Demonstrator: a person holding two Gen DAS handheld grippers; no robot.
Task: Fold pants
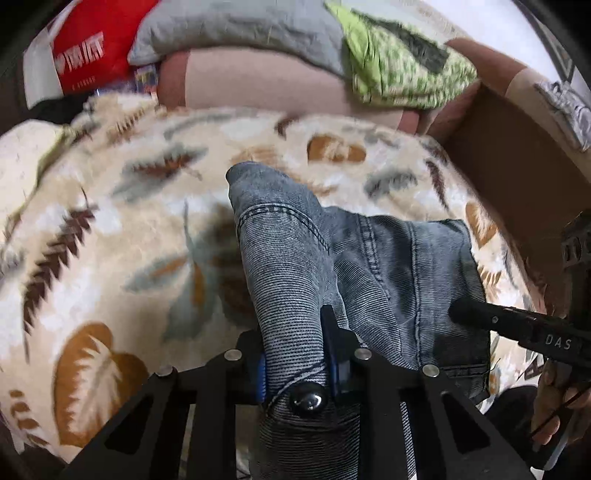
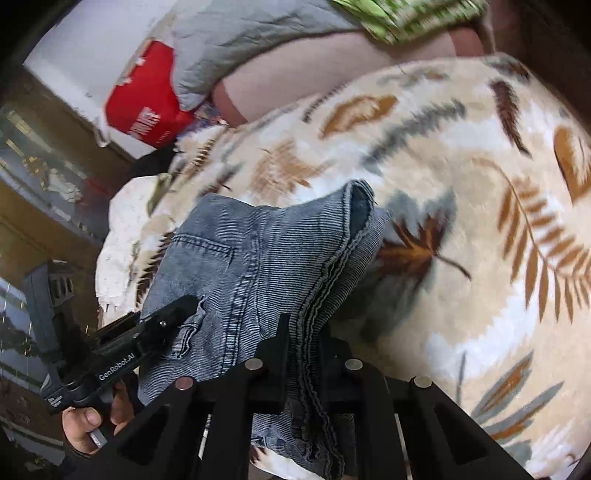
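The pants are washed blue-grey jeans (image 1: 291, 258), bunched and held up above a leaf-patterned blanket (image 1: 122, 221). My left gripper (image 1: 295, 354) is shut on a thick fold of the jeans near the metal button (image 1: 308, 400). My right gripper (image 2: 304, 354) is shut on a stack of folded denim edges (image 2: 317, 325). The jeans (image 2: 240, 258) hang between both grippers, with a back pocket showing. Each gripper shows in the other's view: the right one at the right edge (image 1: 517, 328), the left one at lower left (image 2: 155, 332).
The fleece blanket (image 2: 461, 184) covers a bed. Behind lie a grey pillow (image 1: 240, 29), a green patterned cloth (image 1: 399, 62), a red bag (image 1: 85, 48) and a pink sheet (image 1: 266, 85). A brown cardboard box (image 1: 517, 166) stands at the right.
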